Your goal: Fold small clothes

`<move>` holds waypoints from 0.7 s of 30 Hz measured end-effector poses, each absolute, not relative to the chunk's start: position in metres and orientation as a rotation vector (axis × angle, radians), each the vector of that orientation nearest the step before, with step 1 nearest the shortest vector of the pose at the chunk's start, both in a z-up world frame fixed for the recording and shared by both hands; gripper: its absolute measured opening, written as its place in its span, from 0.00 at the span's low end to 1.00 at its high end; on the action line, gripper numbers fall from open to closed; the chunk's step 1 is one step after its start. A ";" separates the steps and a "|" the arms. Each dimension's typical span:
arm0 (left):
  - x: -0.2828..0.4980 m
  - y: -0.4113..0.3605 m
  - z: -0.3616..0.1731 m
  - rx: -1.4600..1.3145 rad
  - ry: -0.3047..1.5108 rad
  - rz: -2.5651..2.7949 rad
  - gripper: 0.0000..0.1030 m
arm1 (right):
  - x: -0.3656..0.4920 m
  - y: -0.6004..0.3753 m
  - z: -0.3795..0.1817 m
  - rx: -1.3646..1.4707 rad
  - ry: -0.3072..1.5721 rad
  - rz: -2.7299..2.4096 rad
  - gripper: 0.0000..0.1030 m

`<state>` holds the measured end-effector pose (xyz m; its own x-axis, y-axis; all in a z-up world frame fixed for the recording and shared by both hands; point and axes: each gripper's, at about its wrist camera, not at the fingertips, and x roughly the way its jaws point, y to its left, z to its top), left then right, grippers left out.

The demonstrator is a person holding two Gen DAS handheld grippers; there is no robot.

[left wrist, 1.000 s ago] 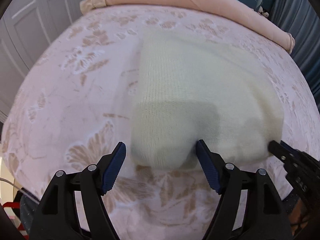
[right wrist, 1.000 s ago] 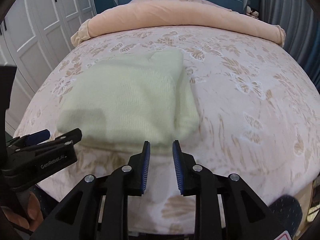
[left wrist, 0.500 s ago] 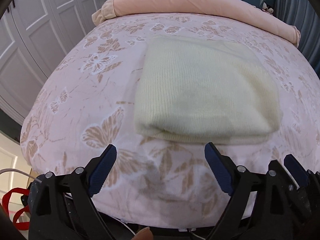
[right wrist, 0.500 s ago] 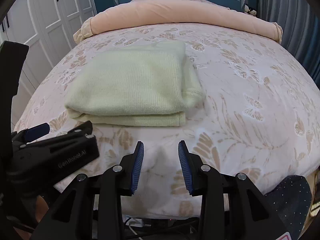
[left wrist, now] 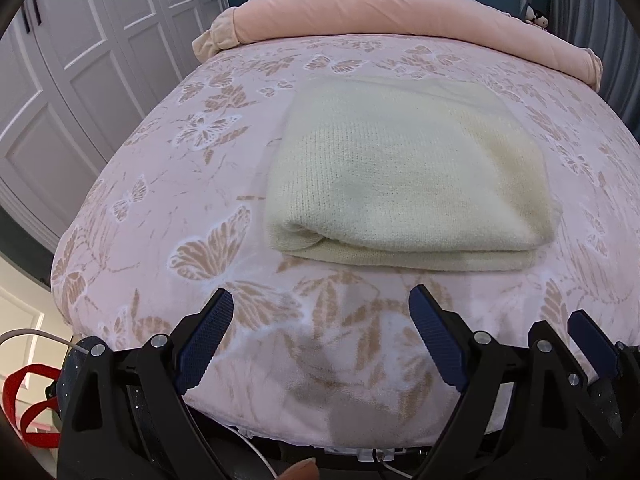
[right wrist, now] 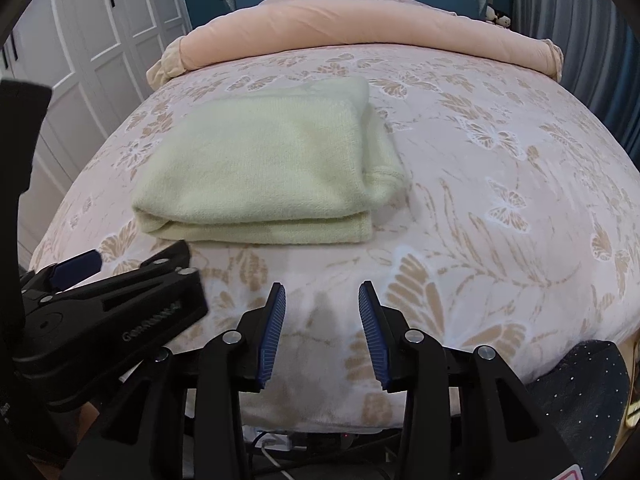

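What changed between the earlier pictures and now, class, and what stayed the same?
Both tongs, left and right, backed away from the folded pale yellow knit garment; the right tongs, nearly shut at its near edge, opened. The left tongs stayed open. The garment stayed folded on the pink butterfly-print bedspread.

Folded sweater on bed; rolled blanket behind it; wardrobe left of bed.

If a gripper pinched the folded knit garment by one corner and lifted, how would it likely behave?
The folded knit garment looks soft, so it would probably droop. Its stacked layers show loose along the near edge, so the fold may well open. It likely drags rather than slides on the fuzzy bedspread.
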<state>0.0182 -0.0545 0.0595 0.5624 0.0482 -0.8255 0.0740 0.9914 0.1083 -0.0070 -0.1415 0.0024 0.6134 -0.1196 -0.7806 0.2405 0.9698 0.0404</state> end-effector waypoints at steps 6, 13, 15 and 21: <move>0.018 -0.054 0.059 0.116 0.991 -0.054 0.86 | -0.016 -0.133 0.007 0.138 0.881 -0.220 0.39; 0.016 -0.055 0.060 0.126 0.974 -0.038 0.89 | -0.013 -0.143 0.009 0.144 0.882 -0.218 0.40; 0.015 -0.056 0.061 0.125 0.969 -0.037 0.89 | -0.009 -0.150 0.009 0.145 0.885 -0.218 0.41; 0.015 -0.057 0.060 0.121 0.974 -0.053 0.95 | -0.006 -0.161 0.010 0.143 0.894 -0.212 0.41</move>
